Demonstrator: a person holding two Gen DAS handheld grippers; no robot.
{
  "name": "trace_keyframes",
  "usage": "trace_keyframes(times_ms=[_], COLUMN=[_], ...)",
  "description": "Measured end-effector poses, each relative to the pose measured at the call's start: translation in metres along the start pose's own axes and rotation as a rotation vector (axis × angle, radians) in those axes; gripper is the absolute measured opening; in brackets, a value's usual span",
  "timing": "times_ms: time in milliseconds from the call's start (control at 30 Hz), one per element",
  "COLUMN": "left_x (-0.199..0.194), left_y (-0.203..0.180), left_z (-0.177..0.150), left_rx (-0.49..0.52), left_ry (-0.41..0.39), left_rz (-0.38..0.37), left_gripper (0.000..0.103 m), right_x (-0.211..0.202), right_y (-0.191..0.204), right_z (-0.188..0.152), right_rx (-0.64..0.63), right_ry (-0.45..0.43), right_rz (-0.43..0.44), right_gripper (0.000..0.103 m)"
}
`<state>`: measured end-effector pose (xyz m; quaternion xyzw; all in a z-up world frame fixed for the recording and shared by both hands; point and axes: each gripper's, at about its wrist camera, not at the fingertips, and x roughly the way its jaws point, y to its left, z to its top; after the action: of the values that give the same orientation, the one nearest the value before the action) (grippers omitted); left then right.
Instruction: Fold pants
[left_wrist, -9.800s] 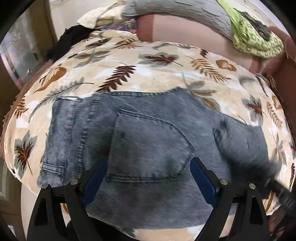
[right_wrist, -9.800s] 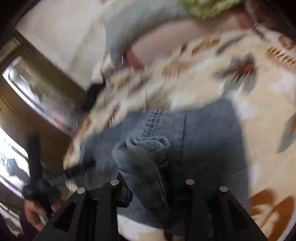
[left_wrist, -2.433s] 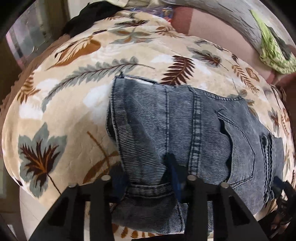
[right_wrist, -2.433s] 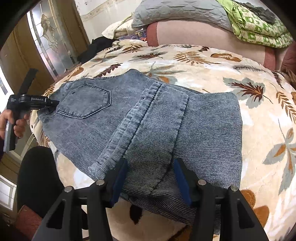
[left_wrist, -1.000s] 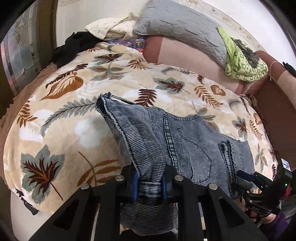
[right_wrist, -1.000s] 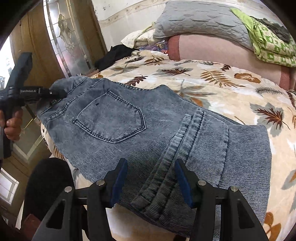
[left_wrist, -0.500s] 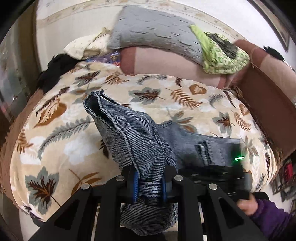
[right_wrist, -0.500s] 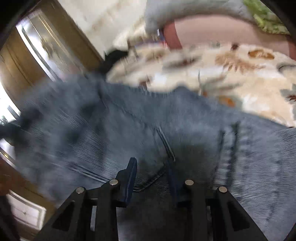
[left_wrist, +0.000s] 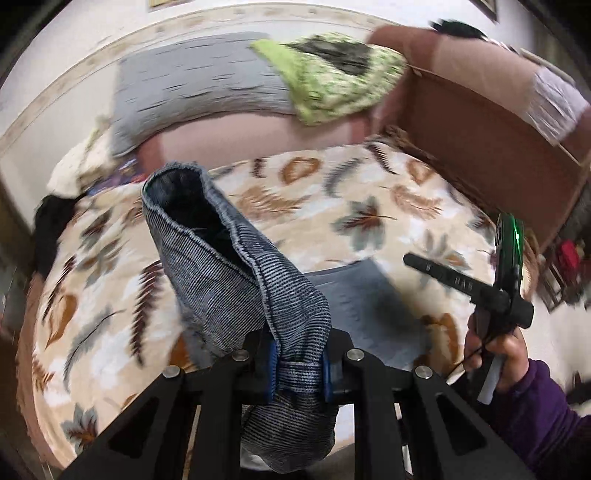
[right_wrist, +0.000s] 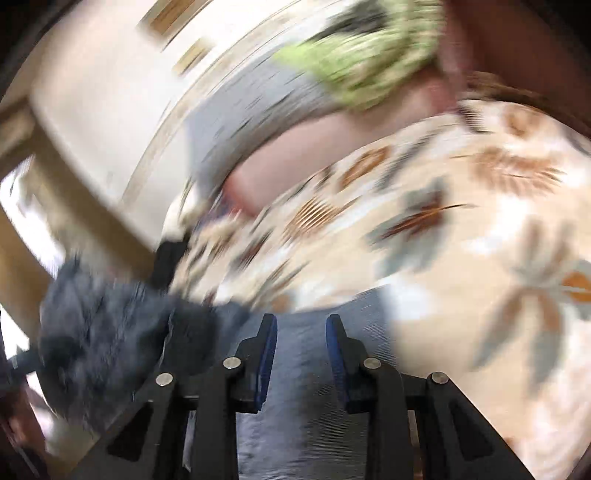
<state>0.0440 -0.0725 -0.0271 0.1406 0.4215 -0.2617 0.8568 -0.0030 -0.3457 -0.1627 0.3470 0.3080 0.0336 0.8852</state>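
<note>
Over the leaf-print blanket (left_wrist: 369, 192), motion blur smeared the right wrist view.
Left gripper (left_wrist: 298, 363) clenched the lifted jeans (left_wrist: 229, 280); right gripper (right_wrist: 301, 354) — jaws narrowed, grip on denim unclear; gray pillow (left_wrist: 192, 85) and green cloth (left_wrist: 332, 85) behind the blanket.

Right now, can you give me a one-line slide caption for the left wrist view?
Left gripper pinches a bunched end of the jeans, lifted above the leaf-print blanket.

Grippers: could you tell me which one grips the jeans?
The left gripper: its pads pinch the jeans. On the right gripper, jaws have just been closing, nothing clamped between.
</note>
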Motion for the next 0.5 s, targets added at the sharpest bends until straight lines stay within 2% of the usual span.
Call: trace_keyframes(times_ms=[67,167,267,367,433,500], left_x=[0.014,0.047,0.091,0.13,0.128,0.108], left_y=[-0.028,-0.067,-0.099,-0.112,-0.112,-0.108], left_z=[0.014,0.033,0.045,0.048,0.049,0.052], left_rx=[0.026,0.013,-0.013,-0.085,-0.106,-0.086], left_ry=[0.014,0.048,0.087,0.157,0.132,0.071], left_rz=[-0.031,-0.083,-0.102,-0.139,-0.168,-0.186], left_gripper=[0.018,0.018,0.02,0.023,0.023,0.023], right_x=[-0.019,-0.047,-0.061,-0.068,-0.063,-0.055], right_y=[-0.025,-0.067,-0.089,-0.097,-0.094,-0.083], right_z=[0.006,0.014,0.024,0.029,0.031,0.034], right_rx=[0.066,0.193,0.257,0.283,0.266,0.227], right_ry=[-0.045,-0.107,-0.149,-0.16,-0.155,-0.142], right_rz=[-0.033,-0.029,-0.038,-0.028,-0.021,-0.01], right_gripper=[0.031,0.03,0.032,0.032,0.032,0.032])
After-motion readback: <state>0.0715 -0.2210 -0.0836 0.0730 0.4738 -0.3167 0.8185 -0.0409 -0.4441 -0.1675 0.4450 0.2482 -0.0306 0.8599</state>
